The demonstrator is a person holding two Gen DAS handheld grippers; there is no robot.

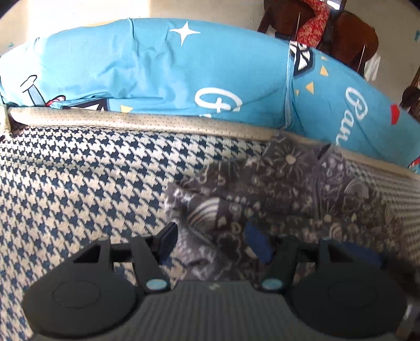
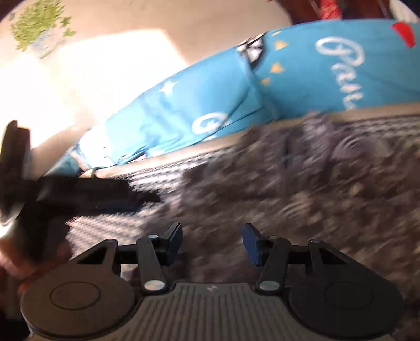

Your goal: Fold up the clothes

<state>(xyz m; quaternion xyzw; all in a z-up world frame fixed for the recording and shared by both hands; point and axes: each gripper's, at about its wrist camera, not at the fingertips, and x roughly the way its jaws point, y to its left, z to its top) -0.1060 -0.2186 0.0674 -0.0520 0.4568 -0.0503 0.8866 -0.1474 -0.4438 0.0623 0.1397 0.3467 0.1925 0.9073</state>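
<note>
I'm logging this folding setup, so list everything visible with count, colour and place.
garment: one, grey with pale print, crumpled on the houndstooth surface, right of centre.
houndstooth cover: one, navy and beige, under the garment.
beige edging: one strip, along the cover's far edge.
pillows: two, bright blue with white and yellow print, behind the edging.
wooden chair: one, brown, far right, red patterned cloth draped on it.
plant: one, green, top left of right view.
left gripper: black, open over the garment's near edge.
right gripper: black, open above the garment.
</note>
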